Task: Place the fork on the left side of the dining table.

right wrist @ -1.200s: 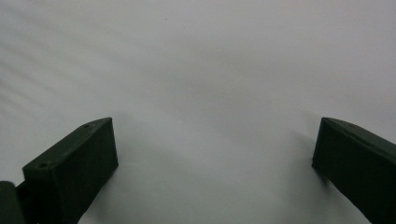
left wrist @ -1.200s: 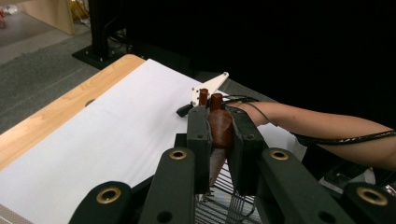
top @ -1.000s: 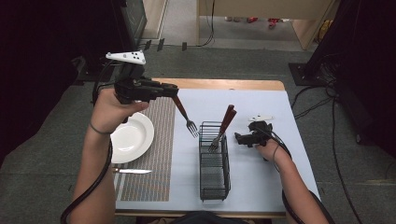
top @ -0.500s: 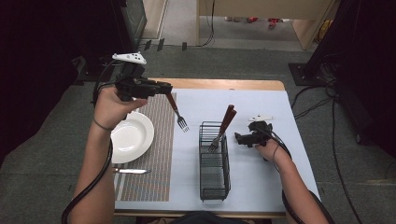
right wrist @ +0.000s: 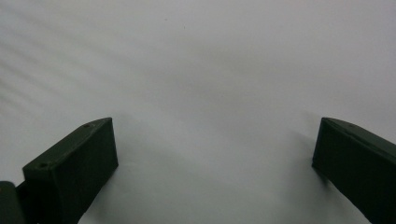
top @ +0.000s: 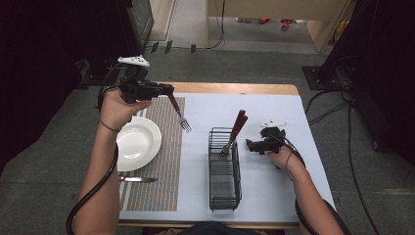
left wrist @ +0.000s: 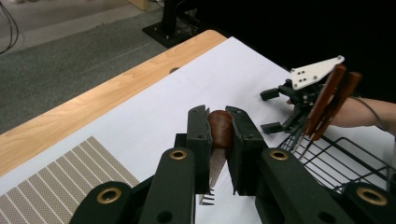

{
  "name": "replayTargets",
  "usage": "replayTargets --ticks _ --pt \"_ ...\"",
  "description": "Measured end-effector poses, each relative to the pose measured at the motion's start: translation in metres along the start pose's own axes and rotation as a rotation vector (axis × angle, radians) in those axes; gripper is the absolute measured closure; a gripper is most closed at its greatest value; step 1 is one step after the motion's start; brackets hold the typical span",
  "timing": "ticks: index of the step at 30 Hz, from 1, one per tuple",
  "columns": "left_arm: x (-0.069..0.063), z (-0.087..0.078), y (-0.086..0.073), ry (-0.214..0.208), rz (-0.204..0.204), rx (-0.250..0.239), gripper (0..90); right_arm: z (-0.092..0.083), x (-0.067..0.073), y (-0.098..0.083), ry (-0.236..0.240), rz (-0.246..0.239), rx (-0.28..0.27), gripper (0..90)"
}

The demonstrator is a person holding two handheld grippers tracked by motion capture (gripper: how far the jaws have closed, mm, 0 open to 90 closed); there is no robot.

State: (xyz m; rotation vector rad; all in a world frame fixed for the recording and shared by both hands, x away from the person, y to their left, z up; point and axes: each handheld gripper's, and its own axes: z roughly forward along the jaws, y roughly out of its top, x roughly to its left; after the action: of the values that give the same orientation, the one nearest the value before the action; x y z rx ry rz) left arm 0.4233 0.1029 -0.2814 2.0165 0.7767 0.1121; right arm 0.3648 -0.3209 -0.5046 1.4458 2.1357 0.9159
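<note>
The work in hand reads as laying a place setting from the cutlery basket. The left tongs (top: 165,91) are clamped tight on the brown handle of a fork (top: 180,113), which hangs tines-down in the air above the striped placemat (top: 161,161), at about two o'clock from the white plate (top: 138,143). Gripping high on the handle keeps the tines free and lets the fork be lowered flat; in the left gripper view the handle (left wrist: 220,129) sits squarely between the pads, the tines below. A knife (top: 138,179) already lies on the mat at six o'clock from the plate, so the fork probably belongs on the mat beside the plate.

The right tongs (top: 250,145) stand wide open and empty, low over the white counter (top: 293,112) at three o'clock from the wire basket (top: 224,169). There they are likely waiting near the basket, where brown-handled utensils (top: 237,129) lean upright, ready for the next pick.
</note>
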Motion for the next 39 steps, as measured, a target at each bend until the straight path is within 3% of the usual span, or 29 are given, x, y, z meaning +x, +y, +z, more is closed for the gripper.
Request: replayTargets --ticks 7,10,16,21,30,34,39 --pt "0.017 0.006 -0.004 0.019 -0.026 0.007 81.8 0.0 0.0 0.0 0.0 0.001 -0.001 0.0" --pt "0.024 0.006 -0.005 0.047 -0.038 -0.004 81.8 0.0 0.0 0.0 0.0 0.001 0.0 0.0" --pt "0.041 0.004 -0.008 0.063 -0.074 -0.025 81.9 0.0 0.0 0.0 0.0 0.0 0.0 0.0" --pt "0.058 0.004 -0.007 0.129 -0.083 -0.036 81.9 0.0 0.0 0.0 0.0 0.001 0.0 0.0" --pt "0.094 0.003 -0.013 0.166 -0.136 -0.065 81.9 0.0 0.0 0.0 0.0 0.001 0.0 0.0" --pt "0.106 0.004 -0.016 0.218 -0.144 -0.069 81.9 0.0 0.0 0.0 -0.001 0.0 0.001 0.0" --pt "0.118 0.004 -0.022 0.243 -0.177 -0.092 81.8 0.0 0.0 0.0 0.0 0.001 0.0 0.0"
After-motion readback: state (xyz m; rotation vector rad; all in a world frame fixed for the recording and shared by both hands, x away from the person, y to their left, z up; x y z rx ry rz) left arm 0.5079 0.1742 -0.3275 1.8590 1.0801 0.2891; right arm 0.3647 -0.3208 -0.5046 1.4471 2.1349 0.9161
